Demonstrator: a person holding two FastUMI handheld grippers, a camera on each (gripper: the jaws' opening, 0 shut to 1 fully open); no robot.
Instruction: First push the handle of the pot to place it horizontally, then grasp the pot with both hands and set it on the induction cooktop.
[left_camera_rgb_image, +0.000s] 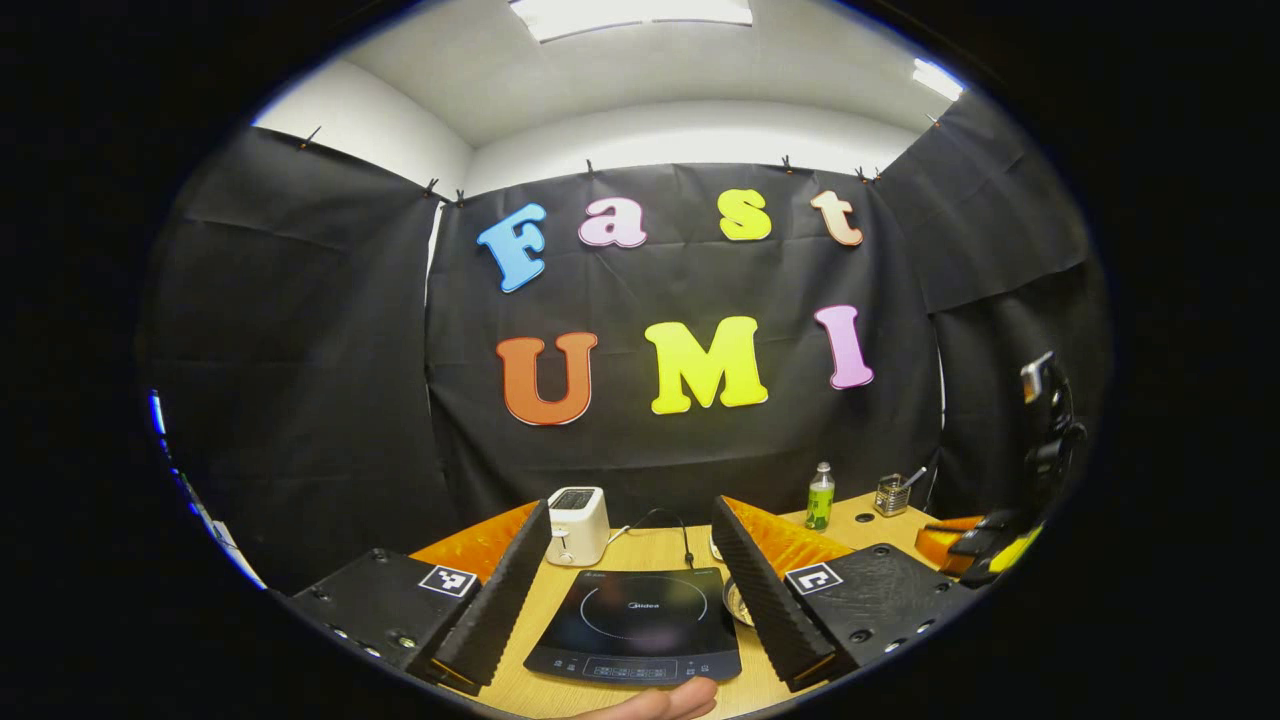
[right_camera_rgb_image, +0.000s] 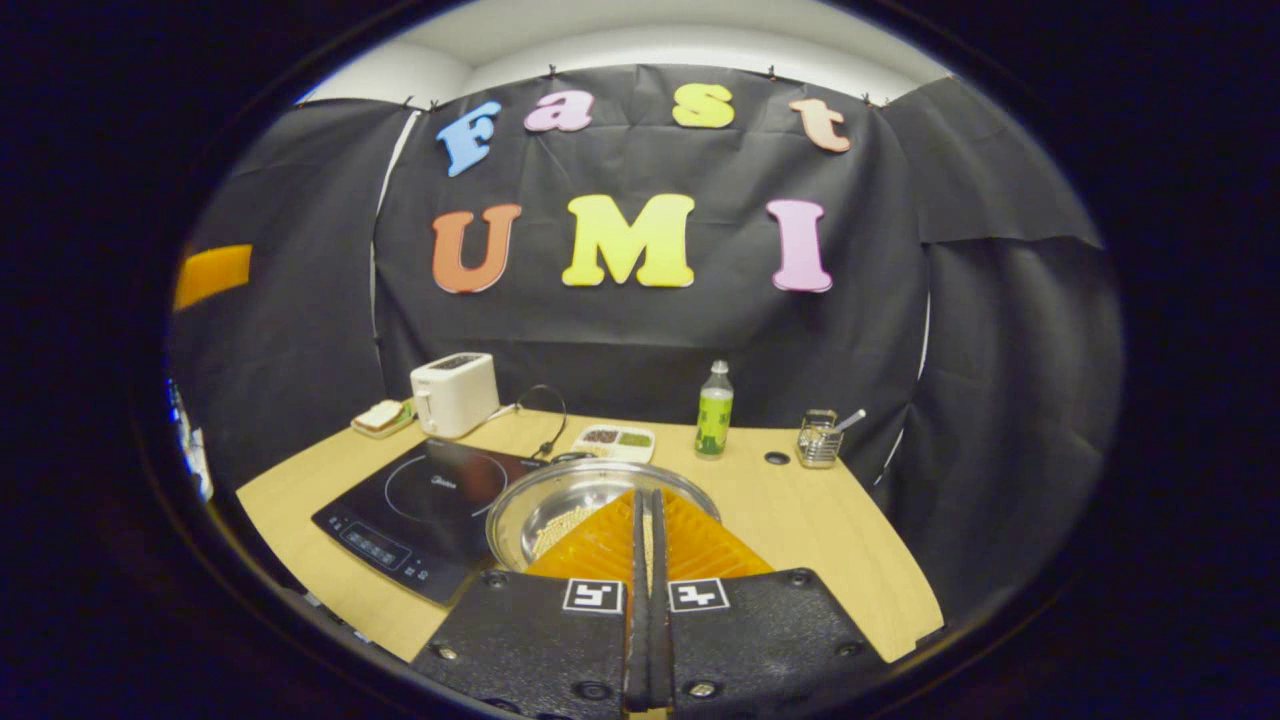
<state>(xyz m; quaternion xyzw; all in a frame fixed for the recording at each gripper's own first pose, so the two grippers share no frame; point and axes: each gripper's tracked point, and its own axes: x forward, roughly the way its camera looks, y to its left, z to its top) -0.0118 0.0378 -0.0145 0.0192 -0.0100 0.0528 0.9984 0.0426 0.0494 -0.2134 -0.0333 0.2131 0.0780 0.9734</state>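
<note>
The left gripper (left_camera_rgb_image: 640, 560) hangs with its ribbed, wedge-shaped fingers spread wide, grasping nothing, above the flat, glossy glass induction cooktop (left_camera_rgb_image: 640, 620), a rounded-corner slab with a thin printed ring and a control strip on its near edge. The right gripper (right_camera_rgb_image: 647, 540) has its fingers closed flat against each other, pinching nothing that can be seen. Just past its tips sits the pot (right_camera_rgb_image: 580, 500), a round, shiny metal vessel with a thin rolled rim, touching or just beside the cooktop's right edge on the pale wood-grain table (right_camera_rgb_image: 830, 540); its handle is hidden, so which way its long axis runs cannot be told. Behind stand a boxy white toaster (right_camera_rgb_image: 455, 393), a green bottle (right_camera_rgb_image: 714, 412) and a wire-mesh holder (right_camera_rgb_image: 820, 442).
</note>
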